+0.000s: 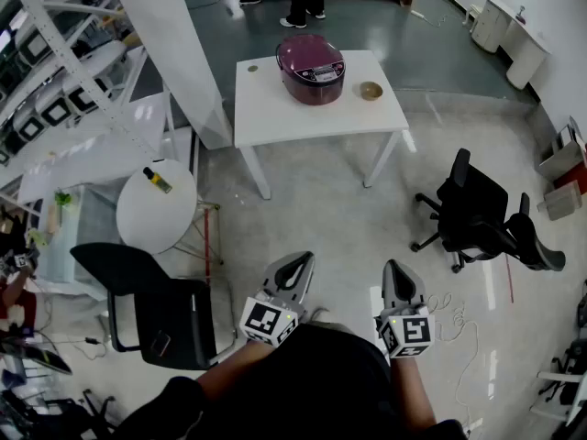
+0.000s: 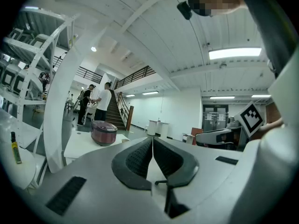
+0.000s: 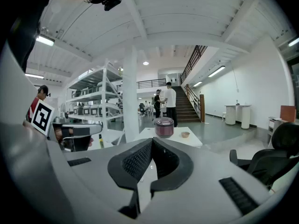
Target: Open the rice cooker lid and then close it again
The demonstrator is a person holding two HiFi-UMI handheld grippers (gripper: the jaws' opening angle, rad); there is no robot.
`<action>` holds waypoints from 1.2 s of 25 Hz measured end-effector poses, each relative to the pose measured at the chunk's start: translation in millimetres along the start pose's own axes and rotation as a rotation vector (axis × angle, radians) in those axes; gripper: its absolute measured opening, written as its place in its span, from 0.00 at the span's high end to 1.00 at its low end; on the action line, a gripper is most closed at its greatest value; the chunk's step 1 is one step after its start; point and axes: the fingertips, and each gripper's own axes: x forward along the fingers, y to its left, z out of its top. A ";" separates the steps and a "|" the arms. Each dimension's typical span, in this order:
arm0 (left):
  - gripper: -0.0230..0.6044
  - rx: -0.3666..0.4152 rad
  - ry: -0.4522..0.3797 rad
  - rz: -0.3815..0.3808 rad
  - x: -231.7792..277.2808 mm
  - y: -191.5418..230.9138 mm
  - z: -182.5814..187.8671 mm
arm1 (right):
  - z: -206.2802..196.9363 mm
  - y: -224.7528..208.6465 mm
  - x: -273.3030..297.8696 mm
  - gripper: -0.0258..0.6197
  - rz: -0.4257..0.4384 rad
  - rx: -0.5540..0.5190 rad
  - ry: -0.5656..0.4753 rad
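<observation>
A maroon rice cooker point(image 1: 311, 68) with its lid down stands on a white table point(image 1: 275, 108) far ahead of me. It also shows small in the left gripper view as the rice cooker point(image 2: 103, 133) and in the right gripper view as the rice cooker point(image 3: 164, 127). My left gripper point(image 1: 295, 266) and right gripper point(image 1: 400, 273) are held close to my body, well short of the table. Both are shut with nothing between the jaws, as seen at the left gripper point(image 2: 152, 139) and the right gripper point(image 3: 152, 140).
A small bowl point(image 1: 371, 90) sits right of the cooker. A round white table point(image 1: 151, 214) with a bottle point(image 1: 157, 180) and a black chair point(image 1: 151, 305) are at my left. A black office chair point(image 1: 477, 218) stands at the right. People stand beyond the table.
</observation>
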 end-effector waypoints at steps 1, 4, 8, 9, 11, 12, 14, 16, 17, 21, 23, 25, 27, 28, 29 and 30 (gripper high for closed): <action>0.95 0.000 -0.002 0.007 0.1 -4.5 -0.8 | -2.7 -2.4 -3.7 0.96 0.004 0.006 0.005; 0.95 0.003 -0.006 0.023 1.1 -13.5 -3.0 | -7.3 -8.2 -12.1 0.96 0.014 0.019 0.014; 0.95 0.023 -0.012 0.028 5.1 -16.0 -1.7 | -5.2 -17.3 -16.1 0.96 0.020 0.051 -0.014; 0.95 0.026 -0.014 0.031 5.8 -15.2 -0.8 | -6.4 -18.4 -16.0 0.96 0.024 0.056 -0.012; 0.95 0.030 -0.018 0.043 5.8 -10.8 1.9 | -8.3 -18.4 -14.6 0.96 0.034 0.057 -0.002; 0.95 0.029 -0.019 0.052 5.3 -7.8 3.3 | -8.3 -18.2 -13.5 0.96 0.040 0.055 0.000; 0.95 0.027 -0.018 0.067 3.8 -2.8 5.3 | -6.9 -17.6 -11.2 0.96 0.048 0.054 -0.003; 0.95 0.036 -0.016 0.073 2.0 0.5 6.4 | -4.8 -16.2 -9.4 0.96 0.054 0.061 -0.015; 0.95 0.038 -0.015 0.074 1.1 1.8 6.7 | -2.6 -15.0 -8.9 0.96 0.061 0.065 -0.029; 0.95 0.029 -0.020 0.092 -4.4 8.5 11.2 | 9.8 -10.2 -7.2 0.96 0.088 0.061 -0.087; 0.95 0.028 -0.023 0.097 -7.7 12.0 11.7 | 11.4 -11.4 -6.2 0.96 0.080 0.056 -0.092; 0.95 0.018 -0.020 0.099 -9.6 14.6 9.3 | 11.6 -16.3 -7.2 0.96 0.060 0.060 -0.099; 0.95 0.010 -0.016 0.097 -10.6 16.3 7.2 | 10.9 -22.5 -9.3 0.96 0.042 0.056 -0.107; 0.95 0.011 -0.018 0.096 -11.5 16.9 7.1 | 9.4 -24.4 -9.8 0.96 0.040 0.052 -0.102; 0.95 0.013 -0.021 0.095 -12.5 17.4 7.2 | 7.5 -25.4 -9.9 0.96 0.043 0.048 -0.092; 0.95 0.015 -0.022 0.095 -13.3 17.9 7.1 | 5.6 -25.5 -9.4 0.96 0.051 0.047 -0.079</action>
